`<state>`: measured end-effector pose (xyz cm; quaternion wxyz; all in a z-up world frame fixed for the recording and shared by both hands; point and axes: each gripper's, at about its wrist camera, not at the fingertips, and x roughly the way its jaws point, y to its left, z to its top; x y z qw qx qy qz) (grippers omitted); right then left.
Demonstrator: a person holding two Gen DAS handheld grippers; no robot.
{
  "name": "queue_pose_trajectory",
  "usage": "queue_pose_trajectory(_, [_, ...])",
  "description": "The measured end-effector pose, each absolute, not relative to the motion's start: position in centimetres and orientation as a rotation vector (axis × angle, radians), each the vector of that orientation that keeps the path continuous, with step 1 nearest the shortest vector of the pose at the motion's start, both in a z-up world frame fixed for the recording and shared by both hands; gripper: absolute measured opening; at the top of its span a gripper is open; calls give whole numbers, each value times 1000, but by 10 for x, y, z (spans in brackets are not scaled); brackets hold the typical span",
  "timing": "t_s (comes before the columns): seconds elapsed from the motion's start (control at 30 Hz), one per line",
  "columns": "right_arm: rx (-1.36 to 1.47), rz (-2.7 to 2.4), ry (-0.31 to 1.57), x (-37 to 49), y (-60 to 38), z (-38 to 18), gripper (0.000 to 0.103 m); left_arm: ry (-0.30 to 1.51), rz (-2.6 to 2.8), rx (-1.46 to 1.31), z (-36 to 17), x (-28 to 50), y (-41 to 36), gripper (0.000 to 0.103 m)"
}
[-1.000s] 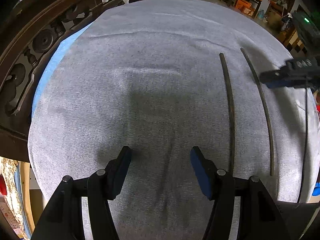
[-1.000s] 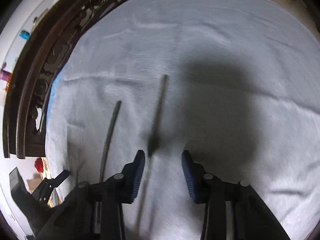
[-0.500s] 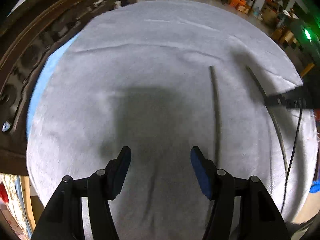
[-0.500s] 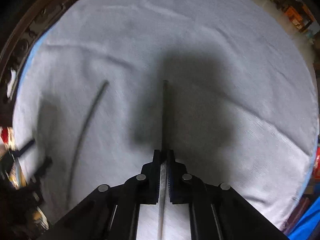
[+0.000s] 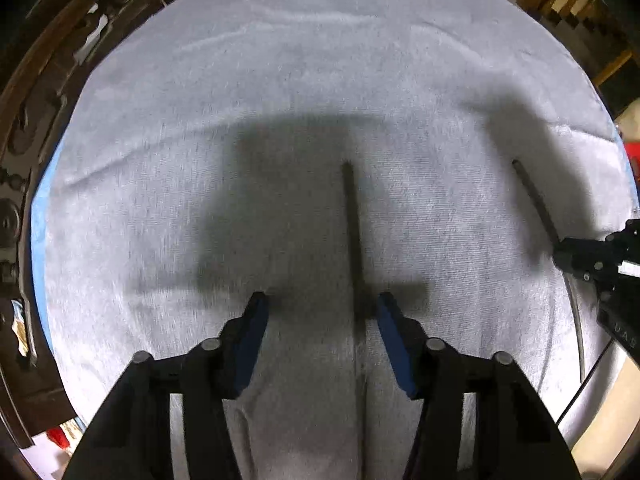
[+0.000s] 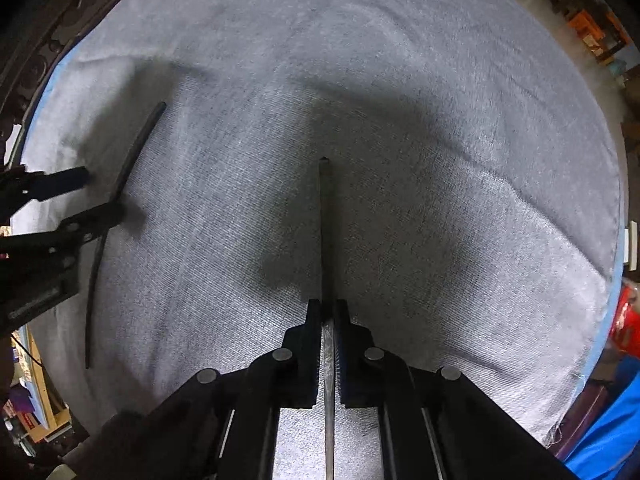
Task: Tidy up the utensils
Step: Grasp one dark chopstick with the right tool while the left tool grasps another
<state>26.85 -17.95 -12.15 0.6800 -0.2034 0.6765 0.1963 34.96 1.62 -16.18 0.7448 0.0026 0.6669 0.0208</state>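
Observation:
Two dark chopsticks lie on a grey cloth [image 5: 200, 120]. In the left wrist view one chopstick [image 5: 352, 232] runs straight ahead between the fingers of my open left gripper [image 5: 318, 312], closer to the right pad. My right gripper [image 6: 327, 312] is shut on the other chopstick [image 6: 326, 232], which points straight forward over the cloth [image 6: 440, 160]. That held chopstick [image 5: 534, 200] and the right gripper [image 5: 560, 256] show at the right edge of the left wrist view. The first chopstick [image 6: 128, 168] and the left gripper [image 6: 100, 194] show at the left of the right wrist view.
A carved dark wooden frame [image 5: 48, 80] borders the cloth on the left. A blue edge [image 6: 612, 300] shows under the cloth at the right. Cluttered shelves and boxes [image 6: 592, 32] stand far back right.
My right gripper closed on its chopstick. My left gripper moved right and lowered, so the other chopstick now lies between its open fingers.

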Motion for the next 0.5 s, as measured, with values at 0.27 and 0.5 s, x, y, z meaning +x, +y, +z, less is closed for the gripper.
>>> queue_pose_trajectory(0.27, [-503,446,1550,266,-175,-121,7,1537,-51,7,-160,353,0,6])
queue_pose_trajectory(0.5, [-528,427,1600,262,-186,-120,7,1619,-94,62,-161,357,0,7])
